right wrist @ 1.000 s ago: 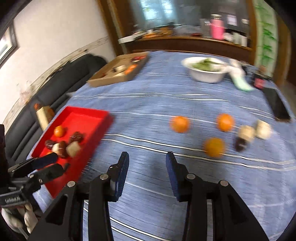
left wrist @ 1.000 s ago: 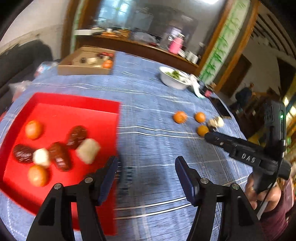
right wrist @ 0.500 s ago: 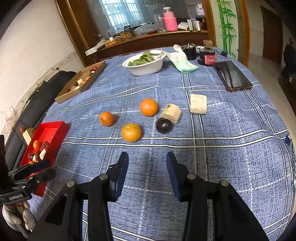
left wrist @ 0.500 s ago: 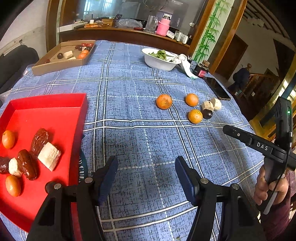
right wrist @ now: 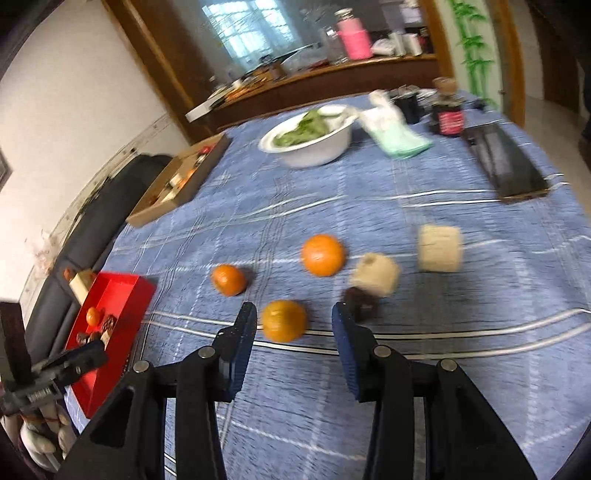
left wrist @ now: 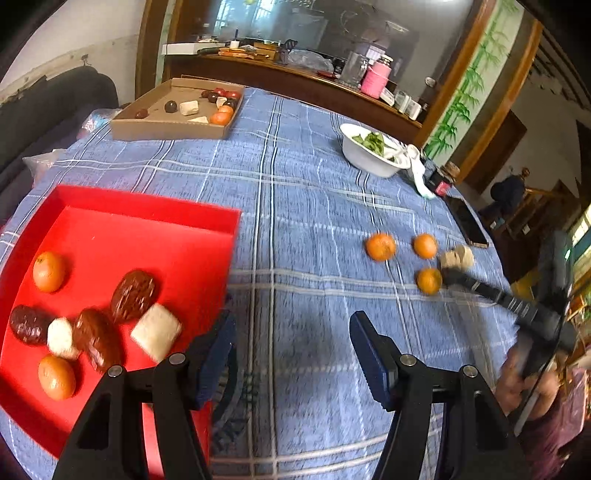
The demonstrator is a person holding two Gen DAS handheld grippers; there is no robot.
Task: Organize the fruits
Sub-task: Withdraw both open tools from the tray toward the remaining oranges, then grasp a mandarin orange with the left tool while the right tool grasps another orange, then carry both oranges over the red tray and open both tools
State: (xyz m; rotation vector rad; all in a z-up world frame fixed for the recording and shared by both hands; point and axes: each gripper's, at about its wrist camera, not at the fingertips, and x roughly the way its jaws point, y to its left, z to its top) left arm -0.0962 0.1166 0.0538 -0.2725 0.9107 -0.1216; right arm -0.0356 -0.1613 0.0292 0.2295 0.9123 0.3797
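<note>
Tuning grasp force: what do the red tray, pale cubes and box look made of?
Red tray: likely rigid plastic, smooth, uniform colour with a slight sheen. Pale cubes: matte, rough-looking, maybe foam or cake; blur leaves it open. Box: brown cardboard, dull, thin folded walls.

A blue plaid cloth [left wrist: 295, 192] covers the table. Beyond its far edge runs a long dark wooden sideboard [left wrist: 303, 81], cluttered and backed by a wide mirror [right wrist: 258, 33] that reflects a bright window. A white wall [right wrist: 74, 96] with a worn strip rises at the left, with a dark sofa [right wrist: 96, 206] below it. At the far right stands a panel painted with green bamboo [left wrist: 469, 92].
</note>
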